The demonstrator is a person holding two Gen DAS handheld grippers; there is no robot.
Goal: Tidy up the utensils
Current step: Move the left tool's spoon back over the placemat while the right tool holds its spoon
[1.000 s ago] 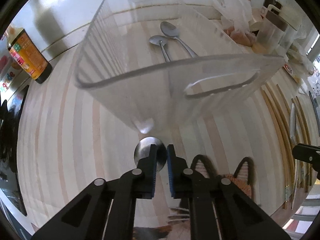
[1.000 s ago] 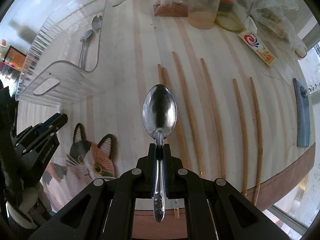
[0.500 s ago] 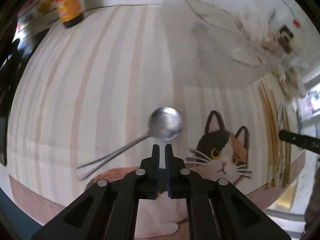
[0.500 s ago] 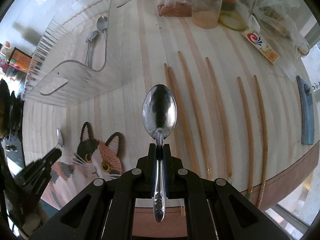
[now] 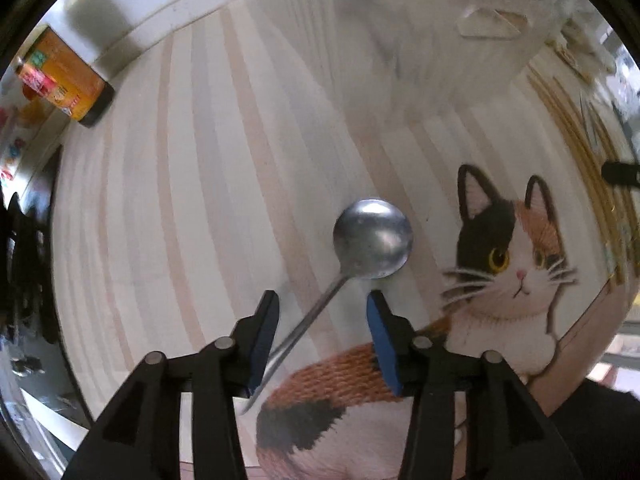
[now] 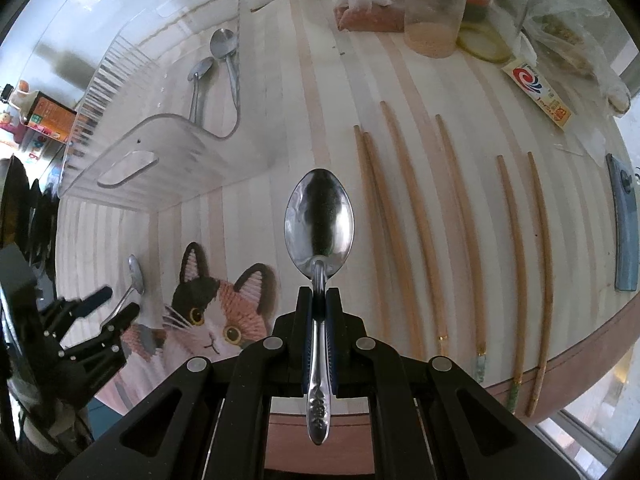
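Observation:
A round-bowled metal spoon (image 5: 372,240) lies on the striped table beside the cat picture; it also shows in the right wrist view (image 6: 135,276). My left gripper (image 5: 322,300) is open, its jaws on either side of the spoon's handle, just above it. My right gripper (image 6: 320,300) is shut on an oval metal spoon (image 6: 319,220) and holds it above the table, bowl forward. A clear plastic organizer tray (image 6: 132,148) at the far left holds two spoons (image 6: 212,64).
Several wooden chopsticks (image 6: 404,208) lie in rows on the right. A cat picture (image 5: 500,280) marks the table's near edge. An orange bottle (image 5: 64,84) stands far left. A cup (image 6: 434,12), bags and packets crowd the back. A blue-grey object (image 6: 624,224) lies far right.
My left gripper has opened and moved down over the round spoon's handle, having swung away from the tray. My right gripper still holds its spoon, nearly unmoved.

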